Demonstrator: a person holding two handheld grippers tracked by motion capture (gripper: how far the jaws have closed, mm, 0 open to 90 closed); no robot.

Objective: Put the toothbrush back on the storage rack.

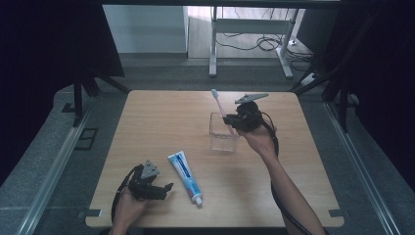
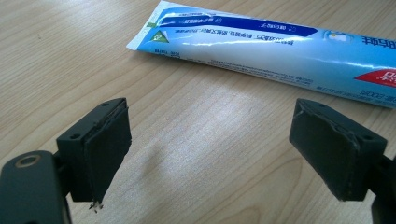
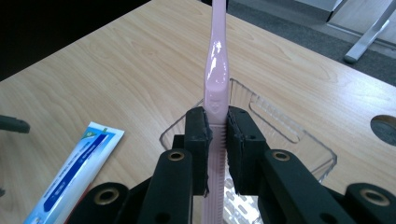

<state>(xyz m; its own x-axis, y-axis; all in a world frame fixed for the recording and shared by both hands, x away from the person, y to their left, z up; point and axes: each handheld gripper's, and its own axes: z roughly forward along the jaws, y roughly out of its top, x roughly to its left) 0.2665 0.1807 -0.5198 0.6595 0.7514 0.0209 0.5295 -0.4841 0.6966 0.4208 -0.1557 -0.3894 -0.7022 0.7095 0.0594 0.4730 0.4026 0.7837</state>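
Two grippers: right gripper (image 3: 217,135) clamps the toothbrush (image 3: 217,70) above the cup (image 1: 223,133), not yet dropped in; left gripper (image 2: 210,154) gapes wide, toothpaste (image 2: 261,51) untouched just beyond its fingertips.

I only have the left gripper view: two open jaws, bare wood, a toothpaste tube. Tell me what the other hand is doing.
Observer: The right gripper is shut on a pink toothbrush, clamped on its handle.
Operator: Say where that toothbrush sits.
Observer: It is over a clear plastic cup near the middle of the table, its lower end inside the cup's outline, bristle end up.
Operator: Now place my gripper against the tube.
Observer: In the high view the left gripper rests near the table's front edge, just left of the toothpaste tube, not touching it; the tube's cap points toward the person.
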